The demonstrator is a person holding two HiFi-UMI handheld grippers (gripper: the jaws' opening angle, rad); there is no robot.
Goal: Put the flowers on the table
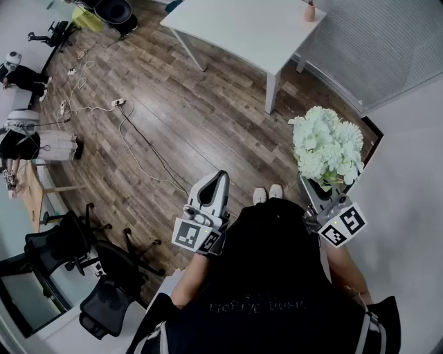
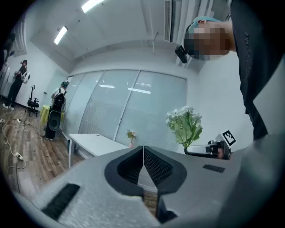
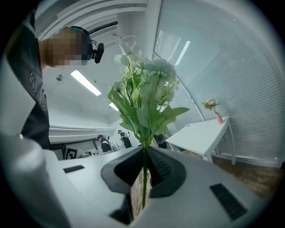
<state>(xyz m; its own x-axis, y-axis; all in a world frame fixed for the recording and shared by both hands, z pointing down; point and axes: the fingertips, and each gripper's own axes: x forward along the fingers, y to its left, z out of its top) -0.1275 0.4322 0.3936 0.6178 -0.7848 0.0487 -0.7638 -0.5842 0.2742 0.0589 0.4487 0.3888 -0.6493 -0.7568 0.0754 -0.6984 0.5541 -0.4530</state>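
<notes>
Dark-shirted shoulders and chest of the person (image 1: 277, 276) fill the bottom of the head view, which looks down on a brown wooden plank floor (image 1: 173, 117). Just past the body, the right gripper (image 3: 144, 153) has its two black ribbed fingers (image 3: 164, 171) pressed together on the thin green stem (image 3: 143, 178) of a bunch of white flowers with green leaves (image 3: 142, 89). The stem runs straight up from between the fingers, so the bunch's long axis is upright and the blooms stand above the fingertips. The left gripper (image 2: 143, 153) has its fingers closed tip to tip with nothing between them. It is held beside the right one, with the flowers off to its right.

A white rectangular table (image 1: 242, 28) stands forward of both pairs of fingers, well apart from them across open floor. A small pink vase with a sprig of flowers (image 1: 309, 10) sits at the table corner nearest the wall.

Since the right gripper holds the bunch, the coming move likely depends on carrying it forward to the table top, with the stem kept upright until it is over the table.
</notes>
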